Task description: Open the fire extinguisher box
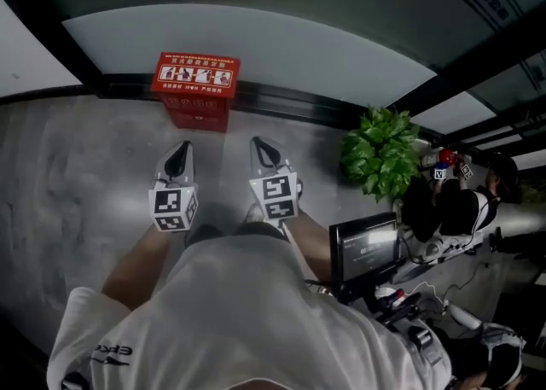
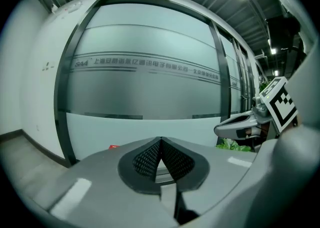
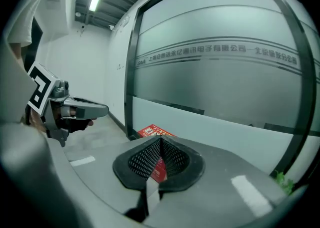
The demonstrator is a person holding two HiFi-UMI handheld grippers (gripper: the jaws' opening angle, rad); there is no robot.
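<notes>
Hovering side by side just short of the red fire extinguisher box (image 1: 195,90), which sits apparently closed on the floor against the frosted glass partition (image 1: 256,47), left gripper (image 1: 179,158) and right gripper (image 1: 266,151) both have tongs pinched together on nothing, likely staged for its lid.

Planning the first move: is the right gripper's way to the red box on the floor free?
Probably yes: only floor shows between the right gripper and the red box; its shut, empty jaws hang short of it.
</notes>
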